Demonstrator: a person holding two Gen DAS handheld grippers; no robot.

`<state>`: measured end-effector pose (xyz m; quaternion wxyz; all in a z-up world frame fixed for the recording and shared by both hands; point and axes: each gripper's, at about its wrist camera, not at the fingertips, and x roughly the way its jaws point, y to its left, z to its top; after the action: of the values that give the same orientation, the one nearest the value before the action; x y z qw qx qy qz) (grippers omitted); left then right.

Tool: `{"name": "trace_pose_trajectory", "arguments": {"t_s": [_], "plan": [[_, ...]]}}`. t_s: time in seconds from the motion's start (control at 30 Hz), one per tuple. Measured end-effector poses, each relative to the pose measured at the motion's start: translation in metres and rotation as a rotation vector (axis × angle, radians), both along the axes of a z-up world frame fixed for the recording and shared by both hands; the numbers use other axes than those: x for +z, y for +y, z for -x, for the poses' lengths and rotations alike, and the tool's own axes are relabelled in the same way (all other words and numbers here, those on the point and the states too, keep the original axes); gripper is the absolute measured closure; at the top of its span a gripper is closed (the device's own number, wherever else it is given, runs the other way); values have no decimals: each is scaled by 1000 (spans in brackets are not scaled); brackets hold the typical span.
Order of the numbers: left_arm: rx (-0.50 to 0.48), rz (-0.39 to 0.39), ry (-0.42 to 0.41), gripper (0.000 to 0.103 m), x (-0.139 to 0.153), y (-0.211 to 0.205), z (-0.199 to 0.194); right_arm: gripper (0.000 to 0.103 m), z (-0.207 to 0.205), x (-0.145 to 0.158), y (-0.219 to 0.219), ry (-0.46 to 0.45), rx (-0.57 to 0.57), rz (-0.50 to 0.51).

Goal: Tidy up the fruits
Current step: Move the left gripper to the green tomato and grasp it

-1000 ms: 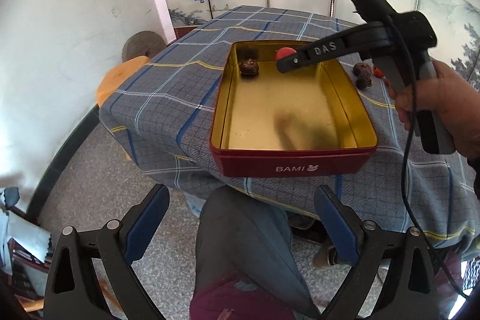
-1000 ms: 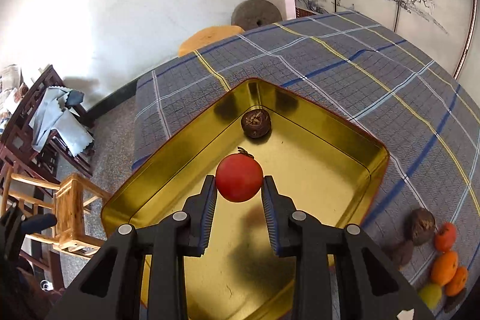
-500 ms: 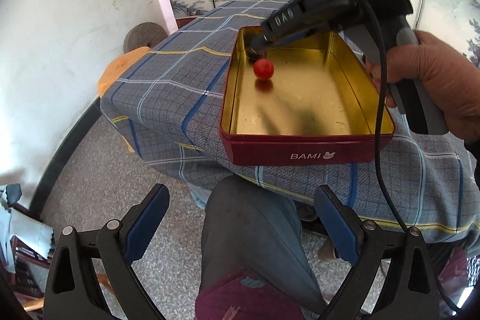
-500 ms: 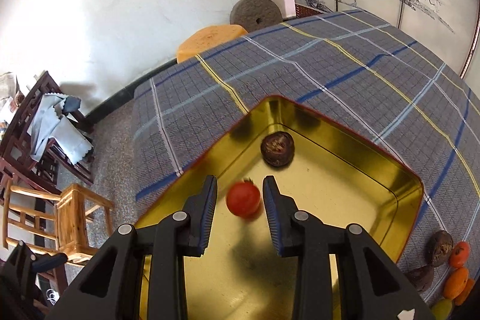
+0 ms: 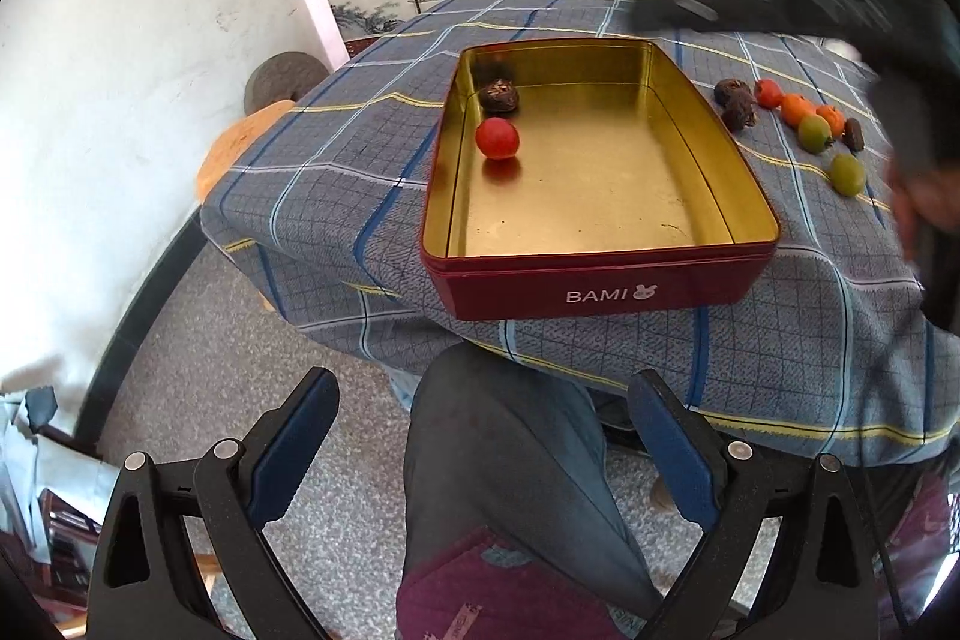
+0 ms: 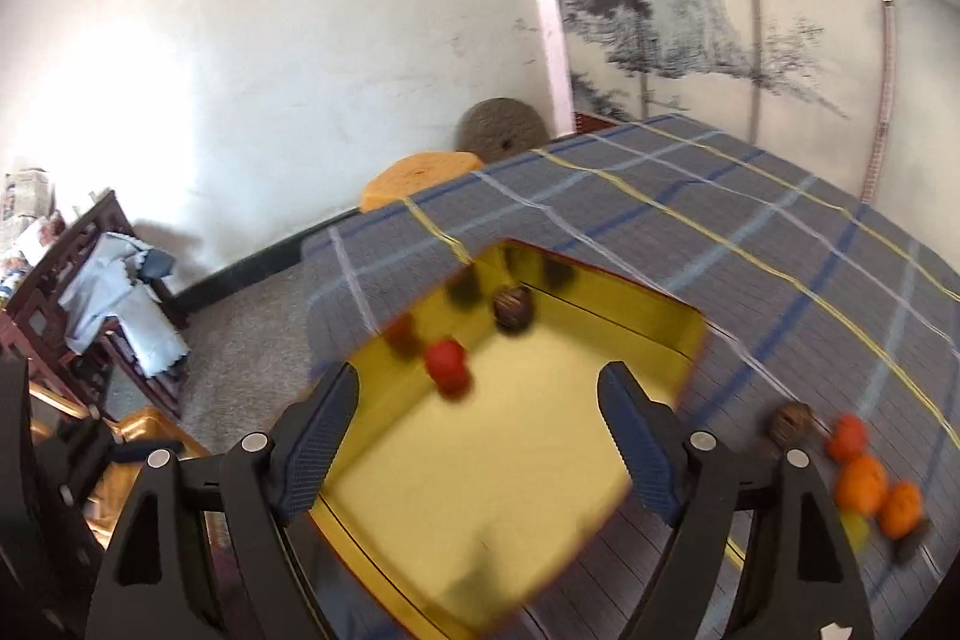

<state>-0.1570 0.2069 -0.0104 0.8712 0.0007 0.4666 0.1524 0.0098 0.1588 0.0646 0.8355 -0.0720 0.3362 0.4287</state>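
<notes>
Grey plaid cloth with blue and yellow lines covers the table (image 5: 336, 184), and on it sits the red rectangular tin with a gold interior (image 5: 600, 289), marked BAMI on its near wall. Inside the tin, by the far left corner, a round red tomato-like fruit (image 5: 497, 138) lies just beside a dark brown wrinkled fruit (image 5: 499, 95). On the cloth to the tin's right waits a loose cluster of small fruits (image 5: 792, 109): brown, orange, red and green ones, close together, some touching. The right gripper (image 6: 480, 418) hovers above the tin with its fingers spread wide and nothing between them; the red fruit sits ahead of the left finger, apart from it. The left gripper (image 5: 480, 436) hangs below the table edge, also parted and empty, well apart from every fruit. These fruits look light, smooth and prone to roll; the round ones are probably best pinched across their widest middle with gentle pressure, since the skins could bruise. The wrinkled brown ones should offer better grip.
</notes>
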Motion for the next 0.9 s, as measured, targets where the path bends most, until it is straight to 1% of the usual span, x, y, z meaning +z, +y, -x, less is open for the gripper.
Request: {"name": "trace_pose_trajectory", "arguments": {"t_s": [0.07, 0.13, 0.2, 0.27, 0.33, 0.37, 0.43, 0.5, 0.53, 0.6, 0.63, 0.67, 0.7, 0.73, 0.8, 0.9], "plan": [[-7, -6, 2, 6, 0, -3, 0, 23, 6, -7, -31, -22, -57, 23], [-18, -16, 3, 6, 1, -7, -1, 23, 10, -18, -73, -45, -146, 73], [-32, -32, 5, 6, 2, -13, -3, 20, 8, -29, -108, -55, -228, 134], [-46, -51, 5, 6, 3, -18, -4, 20, 4, -42, -149, -44, -327, 197], [-65, -70, 1, 6, 5, -26, -6, 20, 2, -49, -184, -34, -405, 226], [-74, -75, -2, 6, 5, -29, -6, 19, -1, -54, -208, -31, -462, 248], [-108, -83, -9, 6, 8, -38, -10, 13, -4, -62, -238, -30, -553, 307], [-159, -79, -18, 6, 12, -49, -16, 13, -6, -70, -266, -18, -612, 335], [-191, -68, -23, 6, 14, -54, -19, 13, -7, -75, -277, -10, -632, 342], [-273, -17, -31, 6, 20, -68, -30, 12, -8, -85, -295, 12, -669, 358], [-293, -5, -36, 6, 21, -73, -35, 12, -10, -87, -301, 37, -674, 348], [-322, 14, -41, 6, 24, -80, -41, 12, -9, -86, -305, 40, -675, 325], [-349, 28, -48, 6, 27, -89, -49, 10, -8, -83, -308, 31, -677, 302], [-371, 35, -56, 6, 30, -97, -56, 5, -8, -82, -309, 27, -678, 292], [-421, 68, -68, 6, 34, -114, -75, 5, -10, -82, -310, 35, -668, 287], [-470, 124, -65, 9, 32, -138, -108, 3, -9, -84, -309, 44, -646, 292]]}}
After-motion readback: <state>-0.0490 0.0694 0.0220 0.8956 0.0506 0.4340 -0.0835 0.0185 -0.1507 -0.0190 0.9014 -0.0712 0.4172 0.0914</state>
